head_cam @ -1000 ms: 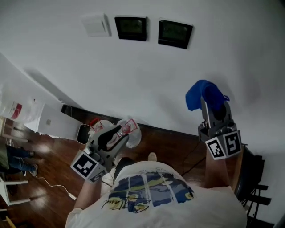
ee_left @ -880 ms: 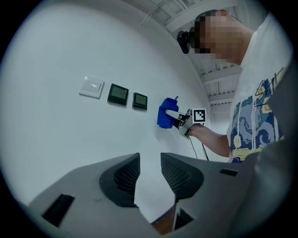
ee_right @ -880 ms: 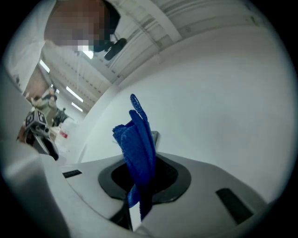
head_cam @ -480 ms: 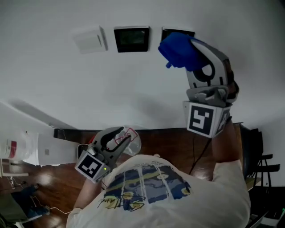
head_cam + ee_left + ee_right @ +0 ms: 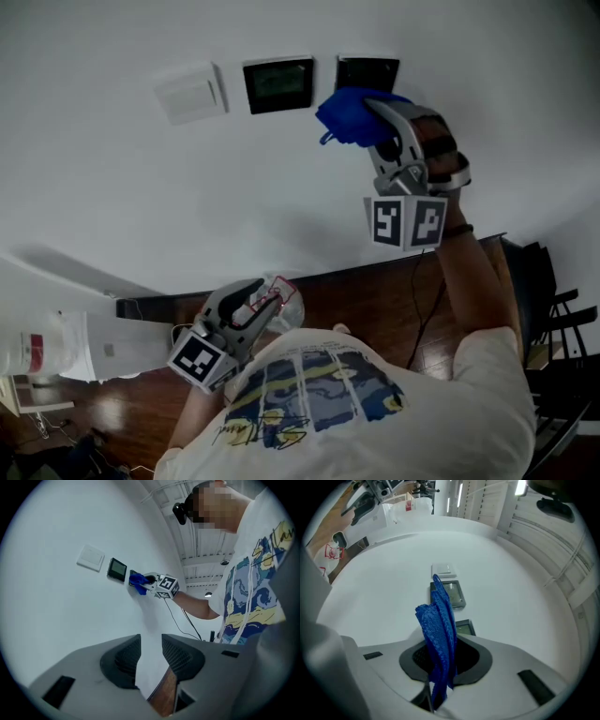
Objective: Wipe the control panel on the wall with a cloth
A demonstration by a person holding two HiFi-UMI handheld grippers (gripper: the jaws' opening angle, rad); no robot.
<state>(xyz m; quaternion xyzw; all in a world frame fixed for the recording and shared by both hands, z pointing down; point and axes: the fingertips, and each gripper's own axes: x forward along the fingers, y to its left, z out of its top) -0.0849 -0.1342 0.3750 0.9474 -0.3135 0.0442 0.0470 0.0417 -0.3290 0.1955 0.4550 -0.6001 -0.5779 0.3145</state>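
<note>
Cloth [image 5: 352,114] lower — panel [image 5: 367,72] half-hidden

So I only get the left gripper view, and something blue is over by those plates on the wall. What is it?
Observer: A blue cloth, folded and pinched between the jaws of the right gripper.
Visitor: Is it on a screen?
Observer: The head view shows it at the lower edge of the right dark panel; the middle dark panel is uncovered.
Visitor: And the gripper I'm looking from?
Observer: The left gripper is held low, beside the person's waist.
</note>
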